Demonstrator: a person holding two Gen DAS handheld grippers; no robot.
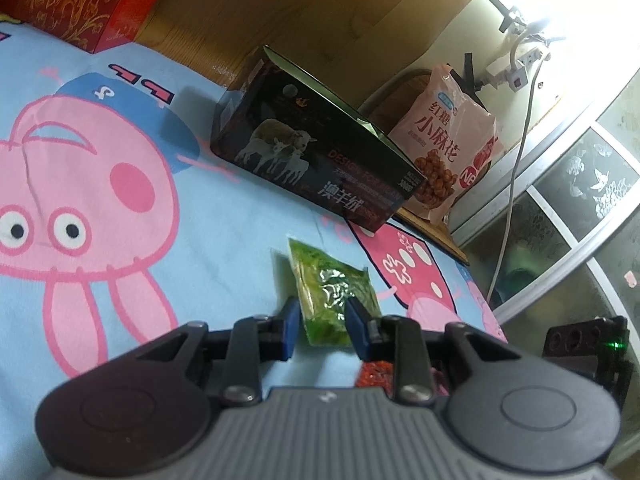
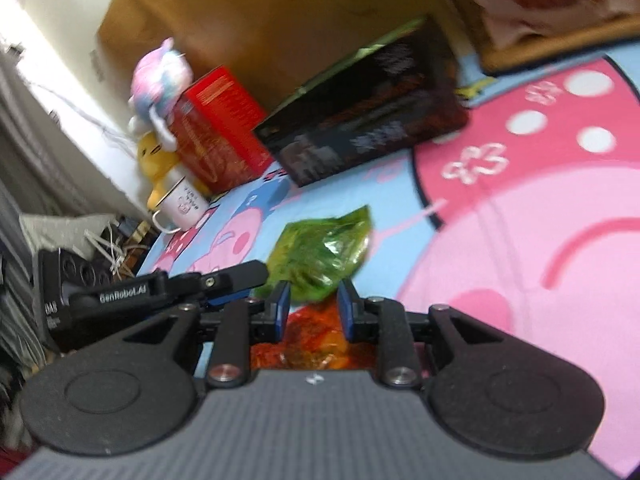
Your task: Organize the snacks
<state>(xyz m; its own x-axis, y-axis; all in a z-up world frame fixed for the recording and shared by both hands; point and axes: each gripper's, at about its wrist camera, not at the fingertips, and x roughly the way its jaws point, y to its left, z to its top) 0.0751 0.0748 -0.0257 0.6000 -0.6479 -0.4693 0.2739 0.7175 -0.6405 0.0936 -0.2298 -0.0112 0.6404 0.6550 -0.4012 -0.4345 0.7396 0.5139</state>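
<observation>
A green snack packet [image 1: 330, 294] lies on the cartoon-print sheet [image 1: 120, 200]; it also shows in the right wrist view [image 2: 320, 252]. My left gripper [image 1: 322, 320] is open, its blue fingers straddling the packet's near end. A red-orange snack packet [image 2: 316, 340] lies just below my right gripper [image 2: 313, 308], which is open above it; a bit of it shows in the left wrist view [image 1: 374, 374]. A black open box [image 1: 308, 148] stands beyond the green packet, also in the right wrist view [image 2: 368, 108]. A pink snack bag [image 1: 448, 144] leans behind the box.
A red box [image 1: 76, 4] stands at the far left, also in the right wrist view [image 2: 220, 124] beside plush toys [image 2: 158, 76] and a white mug [image 2: 182, 204]. A power strip and cables [image 1: 516, 68] hang by the wall. The bed edge drops toward a glass door [image 1: 560, 208].
</observation>
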